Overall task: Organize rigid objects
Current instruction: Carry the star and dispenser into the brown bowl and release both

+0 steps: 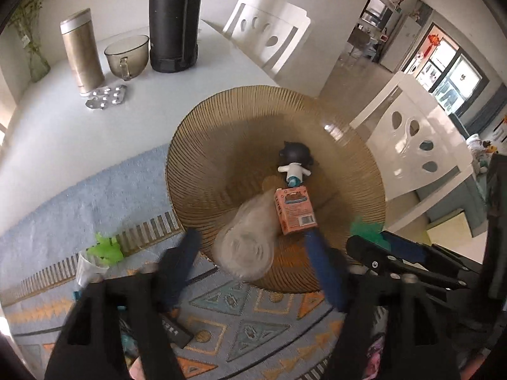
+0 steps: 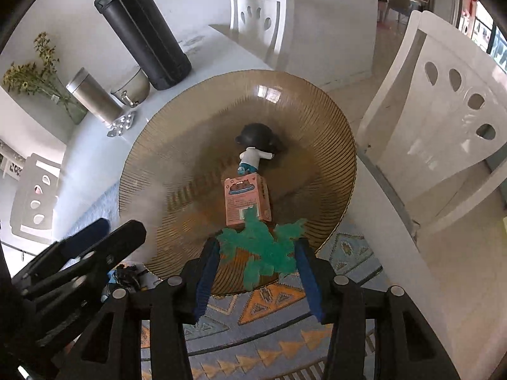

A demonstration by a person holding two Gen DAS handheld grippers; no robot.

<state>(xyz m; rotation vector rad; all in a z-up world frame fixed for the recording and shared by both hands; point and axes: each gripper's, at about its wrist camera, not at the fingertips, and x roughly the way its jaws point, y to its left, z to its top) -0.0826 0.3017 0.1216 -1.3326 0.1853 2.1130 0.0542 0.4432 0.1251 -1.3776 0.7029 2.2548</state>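
Rigid objects are gathering in the ribbed amber glass plate [image 2: 317, 120], which sits on a patterned woven mat [image 2: 272, 342] on the white table [image 1: 63, 133]. In it we see 2 settled pieces: a small figurine [image 2: 255, 148] with a dark round head and white body lying on its side, and a pink carton [image 2: 242, 201] just below it, touching its feet.

Our right gripper [image 2: 256, 262] hangs over the plate's near rim with a green spiky toy [image 2: 263, 247] between its blue pads; the toy's tips reach toward both pads, but we cannot tell whether they press on it. The left gripper [image 1: 250, 247] has its jaws well apart around a pale, blurred translucent object [image 1: 247, 243] over the plate, seemingly free of the pads.

We judge the green toy light and stiff-looking, with thin points that could snag or slip; its thicker middle is the better hold. The carton looks light and flat-sided, easy to pinch across its narrow faces. The figurine is smooth and top-heavy, best taken at the body. The glass plate is slick and breakable, so pieces should go down gently.

Farther back stand a tall black flask [image 2: 139, 28], a steel tumbler [image 2: 92, 95], a smoky glass cup [image 1: 126, 53] and a blister pack [image 1: 106, 96].
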